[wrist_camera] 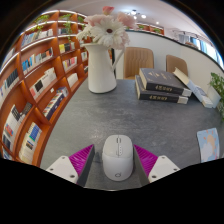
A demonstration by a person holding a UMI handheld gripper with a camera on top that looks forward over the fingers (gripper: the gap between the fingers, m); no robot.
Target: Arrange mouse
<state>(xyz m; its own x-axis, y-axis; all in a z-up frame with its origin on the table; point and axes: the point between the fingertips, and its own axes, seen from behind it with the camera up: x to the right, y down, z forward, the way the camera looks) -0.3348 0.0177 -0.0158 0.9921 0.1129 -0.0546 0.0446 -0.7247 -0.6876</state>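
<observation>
Right now the white mouse [116, 157] lies on the grey table [100, 115] between the fingers of the gripper [112, 162], jaws wide with a gap at each side. Beyond stand a white vase [102, 70] of flowers, stacked books [162, 86] and a bookshelf [40, 75]
</observation>
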